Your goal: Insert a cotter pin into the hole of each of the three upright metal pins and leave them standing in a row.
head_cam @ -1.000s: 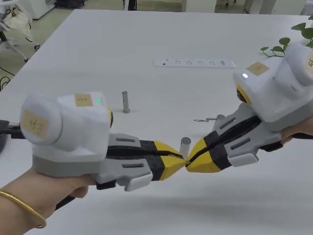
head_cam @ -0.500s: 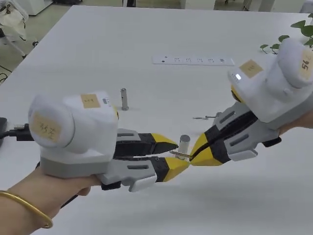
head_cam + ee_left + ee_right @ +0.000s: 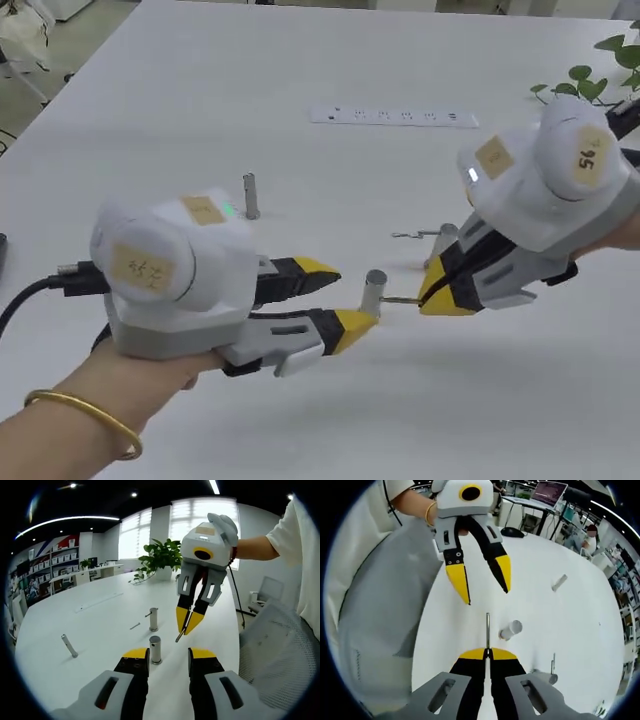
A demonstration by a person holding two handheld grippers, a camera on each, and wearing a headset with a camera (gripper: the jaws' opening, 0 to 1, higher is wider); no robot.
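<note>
A short metal pin (image 3: 374, 291) stands upright between my two grippers. My right gripper (image 3: 430, 298) is shut on a thin cotter pin (image 3: 400, 299), which lies level with its free end close beside that pin's upper part. In the right gripper view the cotter pin (image 3: 487, 630) juts straight out of the jaws, just left of the pin (image 3: 510, 629). My left gripper (image 3: 343, 296) is open, its jaws either side of the pin (image 3: 155, 649) without touching. A second pin (image 3: 443, 238) stands behind with a cotter pin (image 3: 405, 237) at its side. A third pin (image 3: 250, 195) stands far left.
A white power strip (image 3: 395, 117) lies across the far part of the white table (image 3: 200, 90). A green plant (image 3: 600, 70) stands at the far right. A black cable (image 3: 30, 295) trails off the left gripper's rear. A small loose wire piece (image 3: 135, 626) lies near the second pin.
The left gripper, shut tip to tip with the right one a second ago, has opened and drawn back. The right gripper keeps the cotter pin, now level by the pin's top.
</note>
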